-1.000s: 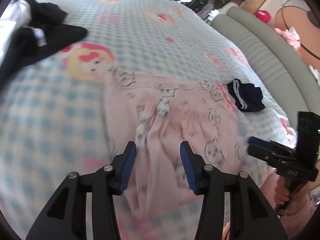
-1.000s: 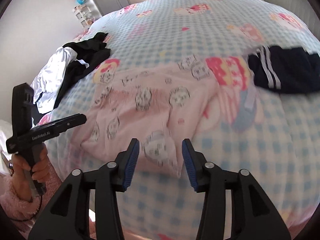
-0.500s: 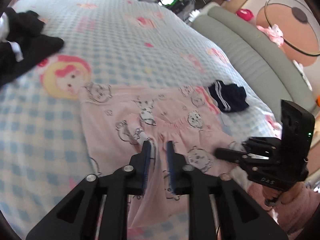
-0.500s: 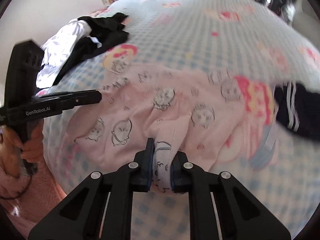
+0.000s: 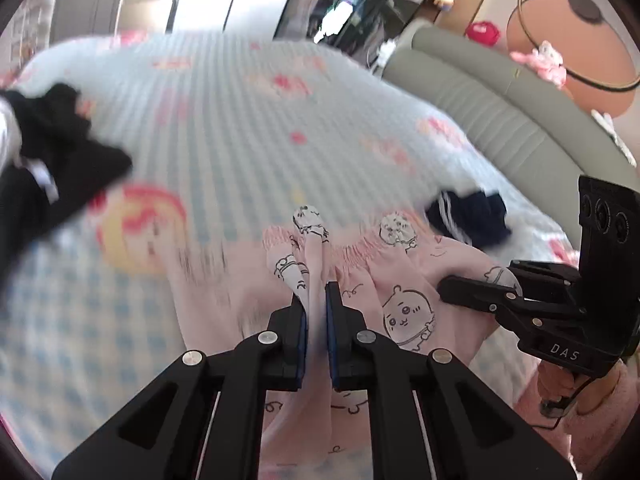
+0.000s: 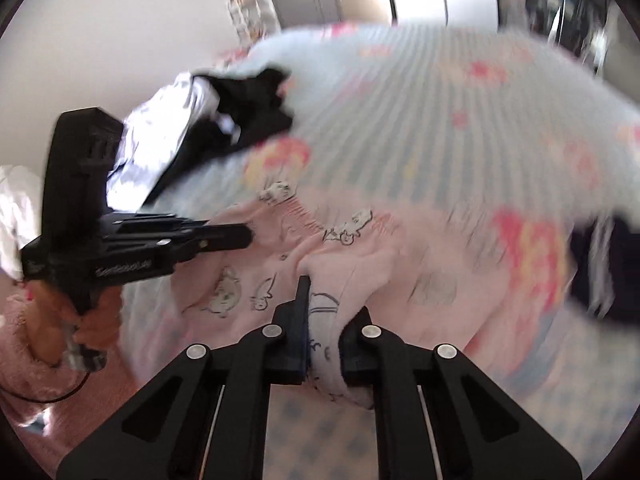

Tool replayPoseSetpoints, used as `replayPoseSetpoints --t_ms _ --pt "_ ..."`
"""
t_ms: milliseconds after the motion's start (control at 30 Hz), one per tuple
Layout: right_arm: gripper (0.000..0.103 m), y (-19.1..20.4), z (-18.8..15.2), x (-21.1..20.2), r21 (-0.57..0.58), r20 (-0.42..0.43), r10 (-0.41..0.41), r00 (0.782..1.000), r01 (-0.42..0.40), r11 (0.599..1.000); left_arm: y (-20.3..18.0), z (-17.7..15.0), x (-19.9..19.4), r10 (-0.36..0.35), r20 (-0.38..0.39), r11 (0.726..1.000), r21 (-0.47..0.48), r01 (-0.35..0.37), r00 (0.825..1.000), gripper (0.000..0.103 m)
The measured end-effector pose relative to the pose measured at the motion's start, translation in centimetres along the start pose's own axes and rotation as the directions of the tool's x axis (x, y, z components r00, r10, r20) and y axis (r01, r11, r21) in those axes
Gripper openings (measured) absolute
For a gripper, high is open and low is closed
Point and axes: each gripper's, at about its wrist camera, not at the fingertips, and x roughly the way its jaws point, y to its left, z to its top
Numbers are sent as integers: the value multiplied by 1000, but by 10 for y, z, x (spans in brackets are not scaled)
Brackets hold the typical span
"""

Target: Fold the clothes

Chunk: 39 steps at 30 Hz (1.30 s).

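Two grippers, left gripper (image 5: 315, 308) and right gripper (image 6: 325, 312), clamp pink pajama bottoms (image 5: 404, 280); waistband toward 12 o'clock; only the right view shows the white garment (image 6: 160, 120).

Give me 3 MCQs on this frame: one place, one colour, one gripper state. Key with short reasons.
1. Where does the navy striped garment lie relative to the pink printed garment?
A. on the bed beyond it, toward the grey headboard
B. underneath it
C. on the floor

2. What colour is the bedspread?
A. plain grey
B. light blue check with pink prints
C. green stripes

3. What is the left gripper doing?
A. hanging open over the bed
B. shut on the black clothes
C. shut on a fold of the pink printed garment

Key: A, it sits on the cover past the pink fabric's far right edge; B, the check shows all round; C, pink cloth is pinched between its blue pads.
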Motion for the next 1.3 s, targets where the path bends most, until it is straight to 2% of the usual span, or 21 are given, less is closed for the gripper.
replayPoseSetpoints --t_ms 67,100,133,233,300,367,400,467,567,600,700,767,800,833,900,933,1000,1100,1233,1267,1300 --pt "10 -13 14 4 34 30 4 1000 -5 999 2 16 2 15 25 1000 -5 -15 1000 15" --pt "22 -25 14 21 67 -12 4 1000 -3 998 3 24 2 22 38 1000 -7 -22 999 24" --pt "40 -38 11 42 99 -80 4 997 4 995 13 23 19 50 -3 998 -37 -50 999 47" --pt "41 -66 -3 78 183 -210 23 977 16 983 43 11 54 95 -138 986 -120 -112 986 46" --pt "41 -79 -15 88 234 -256 45 966 16 972 41 2 23 119 -30 986 -114 -122 992 47" --pt "50 -80 -23 64 254 -207 36 978 19 967 37 -12 -8 145 39 982 -124 -139 989 49" --pt "59 -79 -27 49 261 -172 27 985 19 965 36 -21 -24 157 65 979 -141 -147 985 51" --pt "61 -79 -38 28 286 -128 20 992 18 958 43 -44 -38 119 70 973 -207 -102 990 55" --pt "68 -82 -63 24 355 -146 48 988 7 935 62 -76 -28 -18 17 941 -337 23 1000 56" --pt "69 -83 -71 23 378 -152 58 987 4 926 66 -85 -19 -29 -16 929 -369 21 999 56" --pt "68 -84 -81 34 424 -132 30 991 28 905 60 -89 2 -42 -74 938 -345 14 996 53" --pt "63 -84 -86 43 452 -116 6 993 47 891 57 -87 12 -30 -101 950 -311 -3 994 35" --pt "52 -80 -85 45 442 -121 1 993 53 895 56 -82 8 -43 -86 949 -314 14 995 31" --pt "35 -75 -81 45 419 -134 -1 991 58 906 56 -78 3 -59 -69 947 -318 34 996 19" --pt "16 -63 -74 39 378 -140 -11 990 63 924 50 -70 -13 -79 -24 950 -304 68 997 11" --pt "13 -57 -71 28 364 -122 -21 992 64 929 45 -67 -24 -82 3 956 -282 80 997 8" --pt "10 -45 -66 7 344 -84 -26 996 54 937 34 -62 -47 -101 45 965 -238 109 994 7" --pt "10 -32 -75 -29 343 -42 2 999 13 939 25 -65 -69 -90 39 976 -194 96 995 8" --pt "15 -34 -119 -36 332 -168 -61 984 115 936 41 -108 -60 1 -89 979 -204 -20 996 9" --pt "22 -39 -132 -33 354 -211 -59 976 133 926 48 -117 -56 17 -113 972 -232 -43 993 9" --pt "28 -43 -140 -33 389 -223 -39 974 126 913 58 -127 -55 -12 -116 959 -284 -22 993 9"
